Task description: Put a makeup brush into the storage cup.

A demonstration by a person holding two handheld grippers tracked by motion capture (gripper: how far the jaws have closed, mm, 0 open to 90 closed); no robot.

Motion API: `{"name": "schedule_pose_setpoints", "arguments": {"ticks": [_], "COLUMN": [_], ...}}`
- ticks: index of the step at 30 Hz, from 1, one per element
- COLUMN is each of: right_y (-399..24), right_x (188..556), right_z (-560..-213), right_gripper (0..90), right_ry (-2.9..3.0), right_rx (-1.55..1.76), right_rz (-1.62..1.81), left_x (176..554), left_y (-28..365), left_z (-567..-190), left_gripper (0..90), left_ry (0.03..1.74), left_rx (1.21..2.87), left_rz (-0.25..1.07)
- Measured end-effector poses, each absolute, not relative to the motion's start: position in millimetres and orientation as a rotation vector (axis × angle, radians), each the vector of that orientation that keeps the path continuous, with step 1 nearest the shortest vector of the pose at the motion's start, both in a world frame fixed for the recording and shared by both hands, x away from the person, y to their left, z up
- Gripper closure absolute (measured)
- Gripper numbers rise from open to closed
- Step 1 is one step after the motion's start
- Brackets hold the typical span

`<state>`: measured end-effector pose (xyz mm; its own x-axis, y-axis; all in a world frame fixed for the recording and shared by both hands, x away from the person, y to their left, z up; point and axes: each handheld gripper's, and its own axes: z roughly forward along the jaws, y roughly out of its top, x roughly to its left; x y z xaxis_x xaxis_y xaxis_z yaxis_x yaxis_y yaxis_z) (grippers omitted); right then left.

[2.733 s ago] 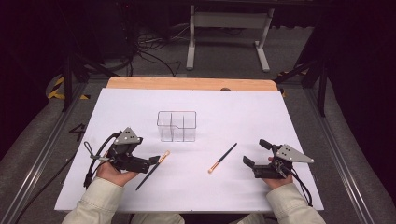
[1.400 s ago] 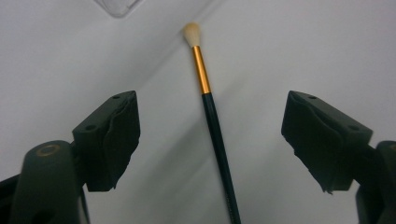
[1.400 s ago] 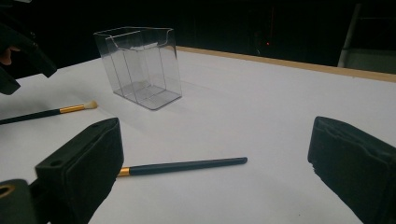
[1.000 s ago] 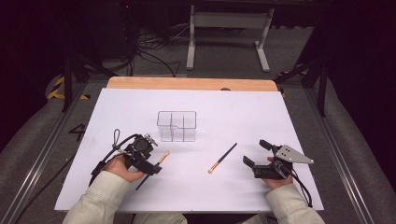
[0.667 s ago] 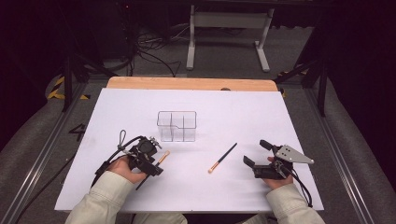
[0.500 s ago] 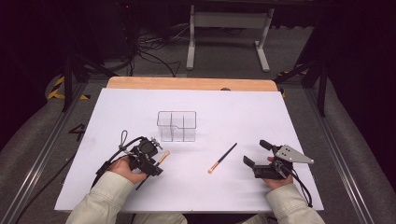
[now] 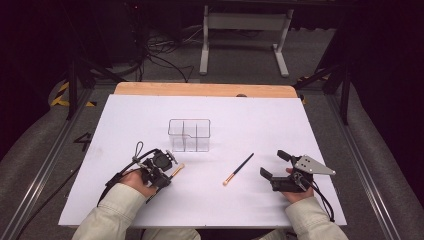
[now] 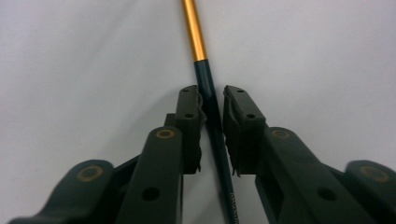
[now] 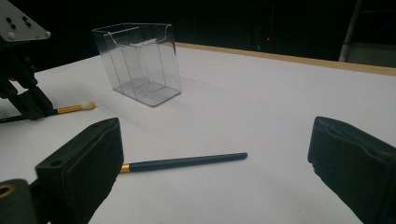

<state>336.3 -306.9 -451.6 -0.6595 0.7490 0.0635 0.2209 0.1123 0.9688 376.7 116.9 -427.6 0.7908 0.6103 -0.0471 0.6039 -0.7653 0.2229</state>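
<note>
White table [image 7: 260, 115], dark room.

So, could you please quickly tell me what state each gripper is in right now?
Left gripper: jaws have just been closing, now shut on the makeup brush.
Right gripper: open, holding nothing.

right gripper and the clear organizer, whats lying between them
A dark-handled brush lies on the white table between right gripper and clear organizer, seen in the right gripper view.

Right hand-held gripper [image 9: 215, 163] jaws wide apart; dark brush [image 9: 184, 162] between; clear organizer [image 9: 137, 63] beyond.
</note>
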Motion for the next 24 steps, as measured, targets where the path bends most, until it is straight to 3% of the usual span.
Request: {"name": "schedule_pose_setpoints", "arguments": {"ticks": [2, 24], "right_y": [-306.9, -306.0], "right_x": [336.4, 336.9], "right_z": [-451.7, -452.3], "right_gripper": [3.9, 3.9], "right_ry": [1.951, 1.957], "right_rx": [0.937, 0.927], "right_rz": [1.572, 1.561], "left_x": [376.4, 375.3], "left_y": [117.1, 125.0], "left_z": [-428.0, -410.4], "left_gripper": [81.9, 82.6], "left_ry": [0.946, 0.875], "left_rx": [2.751, 2.698], "left_rz": [0.043, -0.014]}}
